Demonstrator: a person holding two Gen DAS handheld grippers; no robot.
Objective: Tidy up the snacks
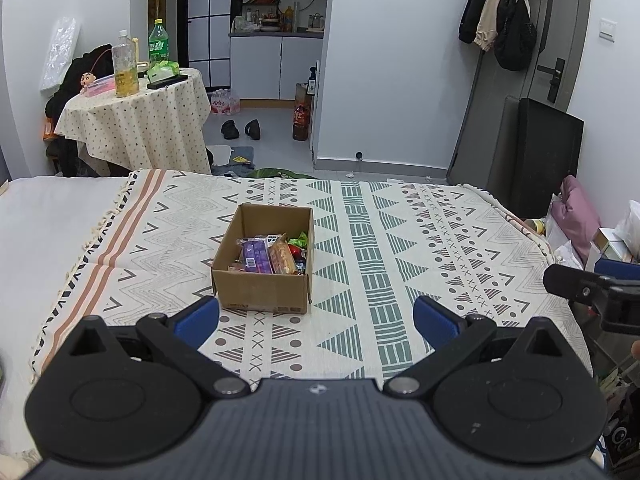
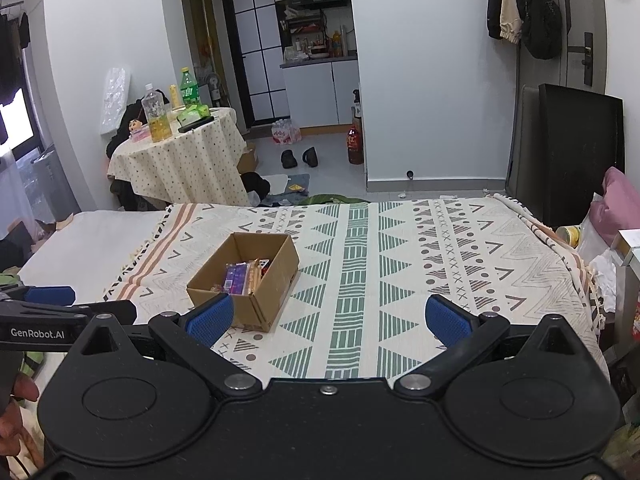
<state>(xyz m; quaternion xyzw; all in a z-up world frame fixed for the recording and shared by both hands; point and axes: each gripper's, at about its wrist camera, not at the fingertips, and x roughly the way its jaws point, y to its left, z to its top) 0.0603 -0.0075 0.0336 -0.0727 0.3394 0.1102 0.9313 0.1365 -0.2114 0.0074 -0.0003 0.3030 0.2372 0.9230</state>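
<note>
A small open cardboard box [image 1: 262,288] [image 2: 276,270] sits on the patterned blanket [image 1: 400,248] [image 2: 400,260] covering the bed. Inside lie several wrapped snacks: a purple pack [image 1: 256,256] [image 2: 235,278], an orange biscuit pack [image 1: 282,258] and red and green wrappers [image 1: 298,244]. My left gripper [image 1: 316,320] hovers open just short of the box, nothing between its blue pads. My right gripper [image 2: 328,318] is open too, held to the right of the box, with its left pad [image 2: 210,318] overlapping the box's near corner in view.
A round table [image 1: 136,116] [image 2: 180,152] with bottles stands beyond the bed on the left. A dark panel [image 1: 548,152] [image 2: 576,152] leans by the door at right. A pink pillow [image 2: 616,208] and clutter lie off the bed's right edge. Shoes [image 1: 240,128] sit on the floor.
</note>
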